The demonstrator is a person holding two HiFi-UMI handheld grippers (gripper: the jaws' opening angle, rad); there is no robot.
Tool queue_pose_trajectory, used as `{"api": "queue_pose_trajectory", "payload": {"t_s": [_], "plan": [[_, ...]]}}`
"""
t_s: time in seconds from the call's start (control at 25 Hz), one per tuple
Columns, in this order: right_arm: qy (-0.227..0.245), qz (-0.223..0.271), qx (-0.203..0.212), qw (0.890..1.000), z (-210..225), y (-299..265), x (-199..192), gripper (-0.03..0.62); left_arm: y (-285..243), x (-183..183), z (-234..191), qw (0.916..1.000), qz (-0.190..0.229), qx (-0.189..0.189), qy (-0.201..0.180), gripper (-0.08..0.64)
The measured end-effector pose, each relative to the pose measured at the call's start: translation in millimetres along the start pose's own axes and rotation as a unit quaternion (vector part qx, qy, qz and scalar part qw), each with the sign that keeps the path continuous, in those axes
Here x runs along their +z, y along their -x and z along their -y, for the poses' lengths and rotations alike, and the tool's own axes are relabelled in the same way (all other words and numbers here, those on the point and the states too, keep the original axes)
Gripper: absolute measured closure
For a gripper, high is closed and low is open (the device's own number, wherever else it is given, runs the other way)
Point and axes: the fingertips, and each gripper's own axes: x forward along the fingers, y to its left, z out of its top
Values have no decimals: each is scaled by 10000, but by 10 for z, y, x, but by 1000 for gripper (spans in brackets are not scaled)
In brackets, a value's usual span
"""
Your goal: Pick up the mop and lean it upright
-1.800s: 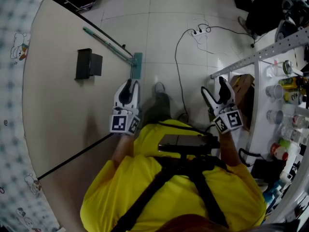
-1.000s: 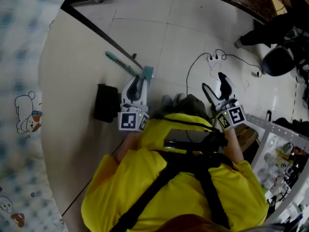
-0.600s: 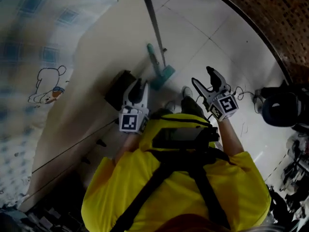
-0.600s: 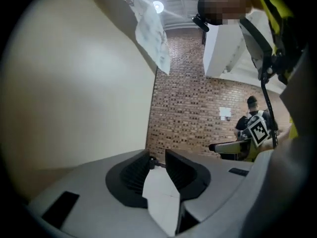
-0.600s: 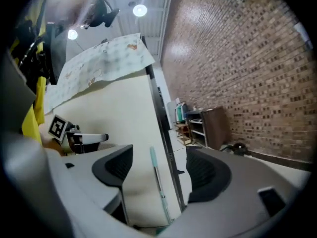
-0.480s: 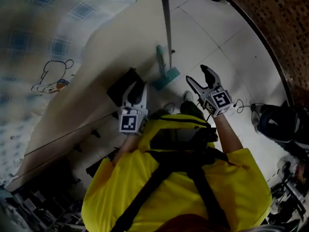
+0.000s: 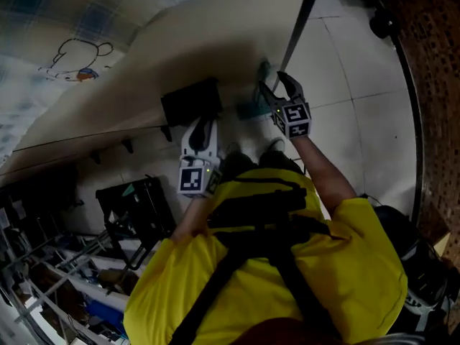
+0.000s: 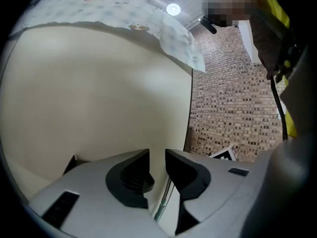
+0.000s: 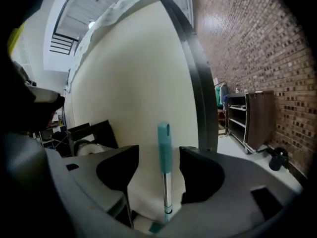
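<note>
The mop has a teal grip on a metal shaft and a teal head by the foot of the cream wall. In the right gripper view the handle stands upright between the jaws. My right gripper straddles the handle; its jaws are closing, with a gap showing on both sides of the grip. My left gripper hangs back near my body with only a narrow gap between its jaws and nothing in it. The mop shaft shows low behind that gap.
A black box sits against the wall left of the mop. A dark vertical strip edges the wall panel. A black frame stand and clutter fill the lower left. A brick wall and a trolley lie to the right.
My head view has swung round toward the wall. The right gripper has reached forward to the mop handle and its jaws have narrowed around it. The left gripper has stayed near my body.
</note>
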Motion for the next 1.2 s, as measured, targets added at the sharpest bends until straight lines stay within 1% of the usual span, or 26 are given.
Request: {"api": "queue_pose_trajectory", "payload": {"t_s": [0.04,0.16,0.24,0.28,0.4,0.44,0.48,0.68,0.8,0.92,1.08,1.2], "plan": [[27,-11,-53,10000,4,-69,-32,330,29,-14,1,10000,35,64,31,463],[84,-86,-241,9996,6,-235,-124,330,126,-60,-26,9997,90,219,67,463],[130,-43,-405,9991,13,-321,-168,361,192,-78,-62,9996,97,262,52,463],[142,12,-509,9986,20,-351,-177,397,224,-75,-80,9996,93,274,40,463],[170,61,-766,9969,37,-418,-198,408,299,-49,-139,9995,108,285,-19,463],[193,67,-853,9961,50,-433,-200,427,315,-45,-157,9995,105,286,-32,463],[223,81,-937,9953,63,-443,-199,475,325,-48,-170,9995,91,285,-36,463],[237,164,-1171,9927,71,-453,-212,477,322,-57,-169,9998,63,187,-84,463],[187,216,-1151,9929,50,-439,-202,480,311,-45,-151,9998,91,131,-92,463],[221,209,-1018,9943,-52,-356,-209,482,318,-50,-158,9999,70,120,-101,463],[296,199,-855,9957,-198,-94,-279,482,334,-53,-191,9998,75,98,-133,463],[288,384,-668,9966,-354,177,-154,482,344,-15,-201,9998,122,76,-122,463]]}}
